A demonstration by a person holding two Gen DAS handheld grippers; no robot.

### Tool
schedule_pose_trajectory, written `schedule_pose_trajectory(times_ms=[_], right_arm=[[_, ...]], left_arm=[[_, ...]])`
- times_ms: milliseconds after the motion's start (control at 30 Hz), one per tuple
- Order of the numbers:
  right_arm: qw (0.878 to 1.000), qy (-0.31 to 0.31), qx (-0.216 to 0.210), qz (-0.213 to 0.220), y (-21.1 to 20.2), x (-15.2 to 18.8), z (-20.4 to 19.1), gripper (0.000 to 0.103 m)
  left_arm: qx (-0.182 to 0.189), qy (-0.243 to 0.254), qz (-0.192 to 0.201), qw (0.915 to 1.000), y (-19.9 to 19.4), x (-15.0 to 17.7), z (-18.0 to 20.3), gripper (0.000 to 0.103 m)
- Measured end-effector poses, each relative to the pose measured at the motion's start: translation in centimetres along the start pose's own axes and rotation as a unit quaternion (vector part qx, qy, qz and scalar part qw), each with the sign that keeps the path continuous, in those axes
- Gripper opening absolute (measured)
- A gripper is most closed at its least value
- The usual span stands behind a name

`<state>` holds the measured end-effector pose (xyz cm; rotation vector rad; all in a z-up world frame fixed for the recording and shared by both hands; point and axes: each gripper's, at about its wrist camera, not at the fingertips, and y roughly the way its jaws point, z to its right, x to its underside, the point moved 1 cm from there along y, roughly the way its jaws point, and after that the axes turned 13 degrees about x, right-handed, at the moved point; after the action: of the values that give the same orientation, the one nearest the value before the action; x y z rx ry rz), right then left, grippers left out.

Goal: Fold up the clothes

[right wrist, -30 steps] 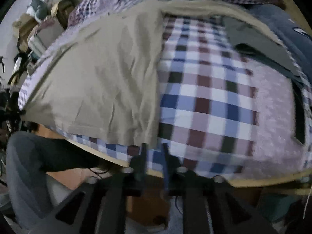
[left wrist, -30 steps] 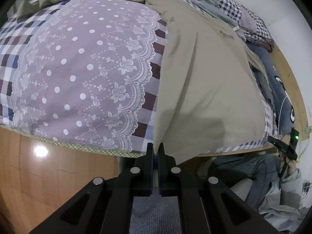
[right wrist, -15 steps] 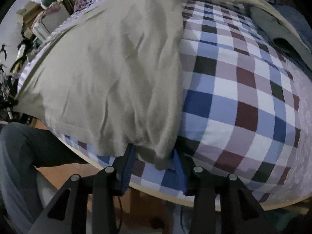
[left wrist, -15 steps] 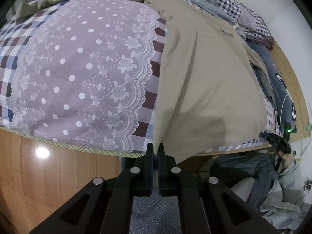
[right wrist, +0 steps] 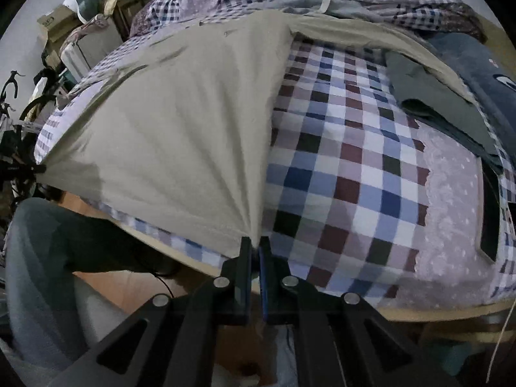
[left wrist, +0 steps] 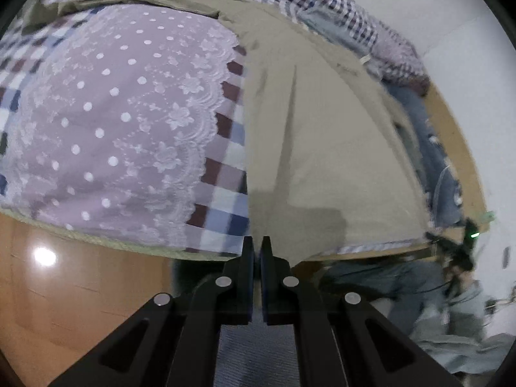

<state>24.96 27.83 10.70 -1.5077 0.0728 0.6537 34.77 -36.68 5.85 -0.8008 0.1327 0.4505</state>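
Stretching across the bed, a plain khaki cotton garment (left wrist: 322, 148) lies over a blue, maroon and white checked bedspread (right wrist: 338, 174), its near hem drawn out past the mattress edge. The left claw (left wrist: 257, 245) has its two black fingers pressed together on the garment's near left corner, and a long crease runs up the cloth from that pinch. The right claw (right wrist: 255, 245) is closed the same way on the near right corner, with folds fanning out from between its fingers like spokes. Between the two grips the hem hangs taut just above the bed's front edge.

Left of the garment the bedspread carries a lilac panel with white dots and lace trim (left wrist: 113, 122). On the far right side of the bed, well apart from the khaki cloth's hem, lies a dark grey folded piece (right wrist: 445, 109), and beyond it a blue-grey fabric with a white print (right wrist: 483, 61). Below the mattress edge shows an orange-brown wooden floor (left wrist: 64, 290) with one bright reflection. Boxes and clutter (right wrist: 74, 22) stand by the wall behind the bed.
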Motion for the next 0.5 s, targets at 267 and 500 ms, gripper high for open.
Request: schedule_pose_trajectory(times_ms=[267,500], right_arm=[[0.997,0.001,0.041,-0.067,5.2,0.5,-0.3,0.003],[0.993,0.021,0.08,-0.08,5.5,0.8,0.3,0.005]], left_arm=[[-0.091,-0.03,-0.043,0.9945,2.4,0.7,-3.2,0.003],[-0.08,-0.046,-0.025,0.9954,1.4,1.8,-4.1,0.004]])
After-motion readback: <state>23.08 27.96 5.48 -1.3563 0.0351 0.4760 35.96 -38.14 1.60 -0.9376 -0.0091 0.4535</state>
